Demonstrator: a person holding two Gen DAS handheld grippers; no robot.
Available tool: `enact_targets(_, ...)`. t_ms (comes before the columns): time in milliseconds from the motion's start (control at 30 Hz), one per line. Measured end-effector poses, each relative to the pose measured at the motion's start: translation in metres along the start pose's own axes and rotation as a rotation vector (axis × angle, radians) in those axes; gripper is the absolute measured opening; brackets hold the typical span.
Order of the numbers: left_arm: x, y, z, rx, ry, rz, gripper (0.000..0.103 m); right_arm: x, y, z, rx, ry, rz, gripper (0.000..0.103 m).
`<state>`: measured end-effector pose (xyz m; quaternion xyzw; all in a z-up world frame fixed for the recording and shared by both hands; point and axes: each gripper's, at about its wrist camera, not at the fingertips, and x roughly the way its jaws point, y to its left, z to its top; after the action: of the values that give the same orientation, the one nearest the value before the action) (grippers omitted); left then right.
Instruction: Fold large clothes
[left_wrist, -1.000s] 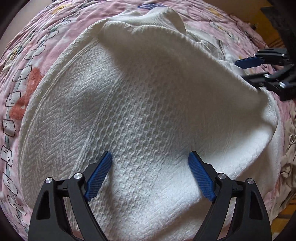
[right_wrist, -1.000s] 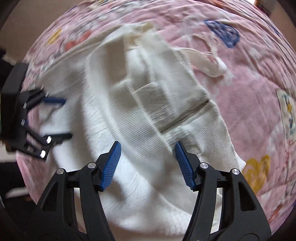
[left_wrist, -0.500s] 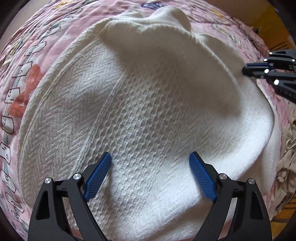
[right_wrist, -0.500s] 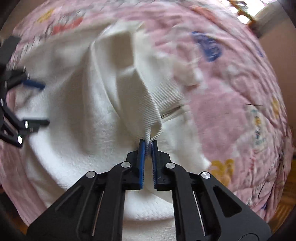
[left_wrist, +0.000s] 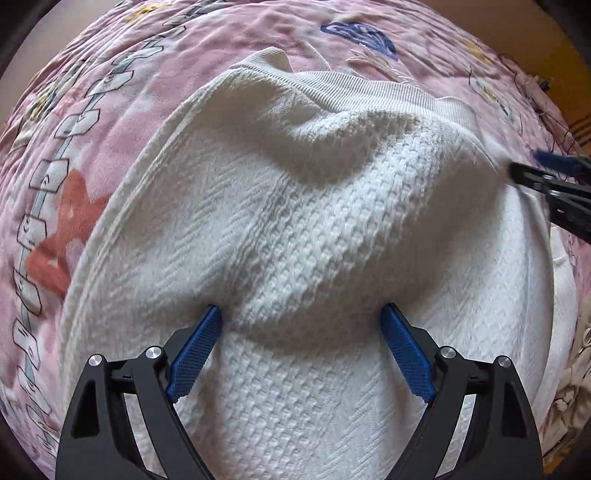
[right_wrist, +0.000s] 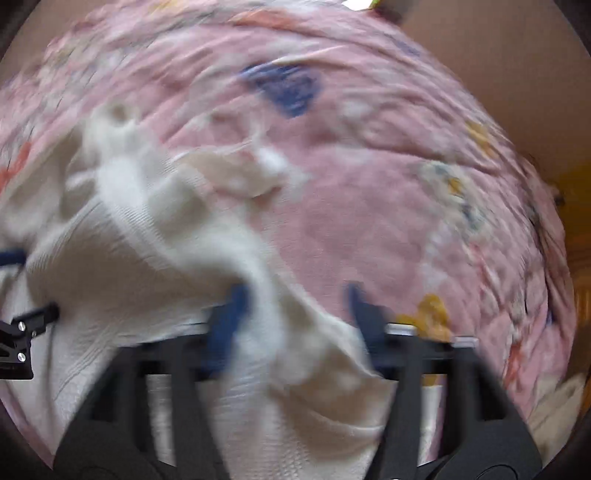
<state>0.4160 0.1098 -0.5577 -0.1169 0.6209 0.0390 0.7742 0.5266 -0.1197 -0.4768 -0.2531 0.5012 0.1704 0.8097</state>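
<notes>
Left wrist view: The white knit sweater (left_wrist: 295, 229) lies bunched on the pink patterned bedspread (left_wrist: 110, 122), filling most of the frame, its ribbed hem (left_wrist: 369, 92) at the far edge. The left gripper (left_wrist: 301, 332) sits low over the near part of the garment with its blue pads (left_wrist: 195, 354) spread wide; a raised ridge of knit stands between them, touching or nearly touching both pads but not pinched. Judgement: the gripper is placed to pin or gather that ridge while the other side is worked. It points forward along the cloth, roughly level, tilted slightly down. At the far right edge the right gripper (left_wrist: 532, 170) meets the sweater's right border, where the fabric looks pulled taut toward it. From this angle its fingers appear nearly together, but a grasp cannot be confirmed.

Right wrist view: The frame is heavily motion-blurred. The right gripper (right_wrist: 295, 302) shows its blue pads (right_wrist: 236, 302) apart, with a fold of the sweater (right_wrist: 147, 240) draped across the gap and over the left finger. Whether any cloth is caught on a finger cannot be told. Judgement: this hand is in quick motion, probably carrying or flinging a side panel over toward the middle. The bedspread (right_wrist: 369, 203) lies bare to the far right. The left gripper (right_wrist: 22, 332) is at the left edge, down on the garment.
</notes>
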Motion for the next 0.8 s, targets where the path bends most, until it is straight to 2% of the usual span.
enact_targets(33, -0.001, -0.003, 0.003, 0.001, 0.003, 0.000, 0.085, -0.010, -0.015, -0.007, 0.050, -0.035, 0.021, 0.068)
enact_targets(100, -0.008, -0.001, 0.004, -0.003, -0.009, 0.002, 0.082, -0.028, -0.041, -0.022, 0.138, -0.086, -0.011, 0.068)
enact_targets(133, -0.017, -0.001, 0.004, -0.007, -0.021, -0.002, 0.081, -0.041, -0.063, -0.038, 0.232, -0.122, 0.026, 0.068)
enact_targets(167, -0.024, 0.002, 0.003, -0.013, -0.034, -0.012, 0.081, -0.046, -0.077, -0.050, 0.304, -0.131, 0.076, 0.067)
enact_targets(233, -0.038, 0.004, 0.006, -0.019, -0.069, -0.004, 0.081, -0.046, -0.107, -0.085, 0.480, -0.123, 0.292, 0.067)
enact_targets(267, -0.042, 0.004, 0.009, -0.017, -0.084, 0.020, 0.083, -0.039, -0.111, -0.100, 0.517, -0.084, 0.352, 0.067)
enact_targets(300, -0.042, 0.003, 0.015, -0.008, -0.096, 0.059, 0.084, -0.026, -0.110, -0.115, 0.510, -0.016, 0.369, 0.067)
enact_targets(333, -0.037, 0.002, 0.021, 0.003, -0.085, 0.101, 0.085, -0.017, -0.108, -0.121, 0.483, 0.026, 0.360, 0.064)
enact_targets(400, -0.019, 0.007, 0.031, 0.000, -0.047, 0.177, 0.081, 0.009, -0.107, -0.135, 0.443, 0.098, 0.267, 0.062)
enact_targets(433, -0.007, 0.010, 0.036, 0.001, -0.028, 0.223, 0.080, 0.017, -0.111, -0.139, 0.463, 0.110, 0.226, 0.062)
enact_targets(467, 0.003, 0.013, 0.039, 0.010, -0.017, 0.275, 0.080, 0.030, -0.126, -0.145, 0.535, 0.125, 0.170, 0.059)
enact_targets(500, 0.009, 0.016, 0.039, 0.026, -0.016, 0.302, 0.081, 0.039, -0.140, -0.149, 0.595, 0.124, 0.163, 0.055)
enact_targets(533, 0.013, 0.018, 0.038, 0.040, -0.015, 0.321, 0.086, 0.047, -0.154, -0.155, 0.667, 0.126, 0.141, 0.050)
enact_targets(567, 0.015, 0.019, 0.038, 0.048, -0.021, 0.334, 0.091, 0.049, -0.160, -0.157, 0.693, 0.117, 0.131, 0.049)
enact_targets(633, 0.018, 0.019, 0.043, 0.065, -0.033, 0.350, 0.094, 0.042, -0.165, -0.158, 0.700, 0.074, 0.115, 0.048)
enact_targets(700, 0.013, 0.027, 0.043, 0.057, -0.040, 0.352, 0.094, 0.025, -0.169, -0.165, 0.714, 0.016, 0.160, 0.051)
enact_targets(733, 0.009, 0.031, 0.044, 0.041, -0.040, 0.354, 0.094, 0.014, -0.171, -0.173, 0.729, -0.009, 0.184, 0.056)
enact_targets(767, 0.006, 0.033, 0.045, 0.030, -0.038, 0.369, 0.093, 0.004, -0.174, -0.183, 0.741, -0.028, 0.200, 0.067)
enact_targets(800, 0.002, 0.034, 0.046, 0.034, -0.041, 0.414, 0.092, -0.008, -0.177, -0.195, 0.755, -0.052, 0.230, 0.071)
